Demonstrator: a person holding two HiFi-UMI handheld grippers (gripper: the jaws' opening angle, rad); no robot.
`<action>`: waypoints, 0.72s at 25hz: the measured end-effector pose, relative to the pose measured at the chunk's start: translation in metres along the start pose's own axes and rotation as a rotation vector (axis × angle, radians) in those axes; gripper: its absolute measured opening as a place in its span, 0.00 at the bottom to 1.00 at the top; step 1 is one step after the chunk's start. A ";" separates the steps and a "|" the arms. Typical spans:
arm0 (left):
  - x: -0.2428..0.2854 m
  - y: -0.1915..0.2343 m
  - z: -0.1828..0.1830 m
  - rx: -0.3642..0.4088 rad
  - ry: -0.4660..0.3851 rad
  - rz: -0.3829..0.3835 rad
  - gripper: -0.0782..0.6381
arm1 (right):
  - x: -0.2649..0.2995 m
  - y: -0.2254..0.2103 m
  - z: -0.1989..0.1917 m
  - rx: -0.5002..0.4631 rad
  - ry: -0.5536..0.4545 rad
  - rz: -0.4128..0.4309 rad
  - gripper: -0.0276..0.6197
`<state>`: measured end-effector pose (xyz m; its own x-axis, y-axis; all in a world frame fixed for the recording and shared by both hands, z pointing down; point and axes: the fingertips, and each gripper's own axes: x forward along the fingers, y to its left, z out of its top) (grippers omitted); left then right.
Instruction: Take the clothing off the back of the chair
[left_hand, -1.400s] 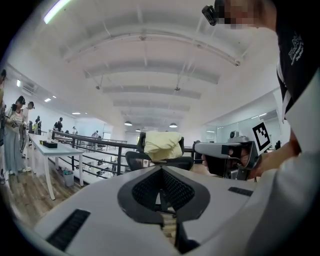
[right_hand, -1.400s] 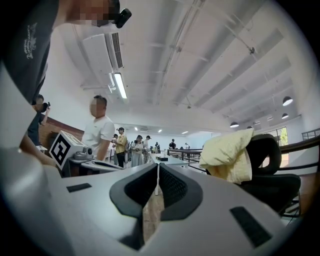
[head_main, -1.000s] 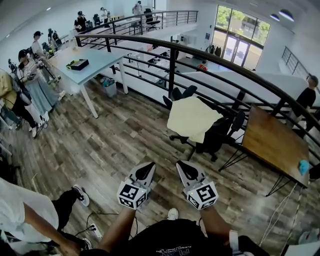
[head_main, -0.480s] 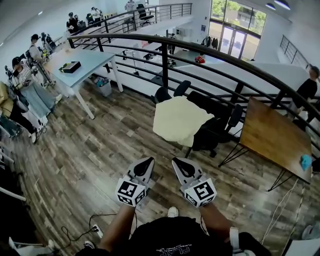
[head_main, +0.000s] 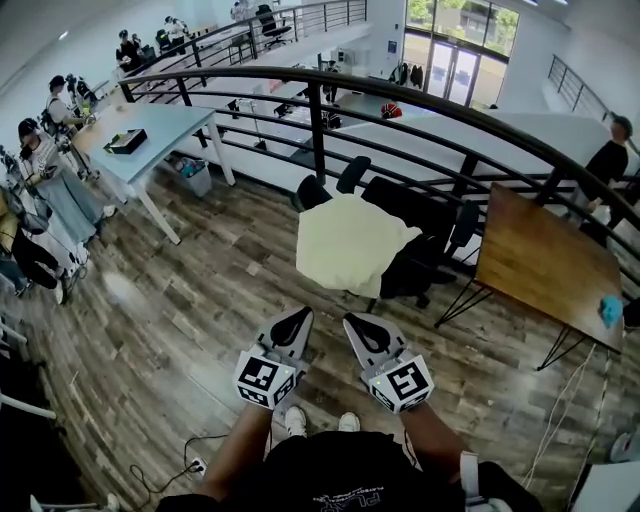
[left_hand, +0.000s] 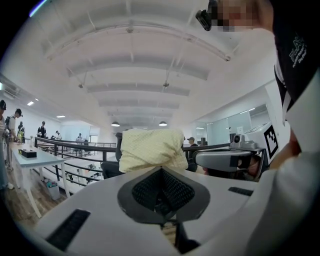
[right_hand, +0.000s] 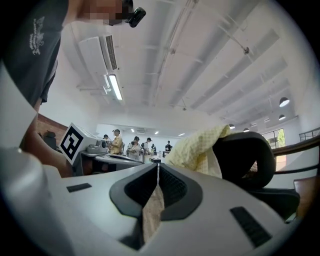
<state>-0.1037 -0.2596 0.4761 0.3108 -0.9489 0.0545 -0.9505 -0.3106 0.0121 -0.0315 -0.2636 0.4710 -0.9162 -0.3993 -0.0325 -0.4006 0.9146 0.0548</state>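
Closed and empty, the left gripper and right gripper point level at the yellow garment draped over the office chair, not yet within reach.

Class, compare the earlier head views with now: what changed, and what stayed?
The person has walked closer: the chair and its yellow clothing sit nearer the left claw and right claw. Nothing was grasped. Both claws stay shut and empty; the clothing still drapes the chair.
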 end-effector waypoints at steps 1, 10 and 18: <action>0.001 0.002 0.000 -0.001 0.000 -0.008 0.13 | 0.001 -0.001 0.001 -0.008 0.004 -0.008 0.08; 0.007 0.011 0.009 -0.014 -0.025 -0.102 0.13 | 0.001 -0.001 0.010 0.037 -0.022 -0.142 0.08; 0.020 0.016 0.025 0.000 -0.054 -0.154 0.13 | -0.013 -0.014 0.018 -0.008 -0.015 -0.253 0.08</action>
<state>-0.1123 -0.2848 0.4523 0.4529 -0.8916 -0.0021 -0.8914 -0.4529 0.0160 -0.0143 -0.2699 0.4526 -0.7864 -0.6148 -0.0610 -0.6176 0.7849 0.0507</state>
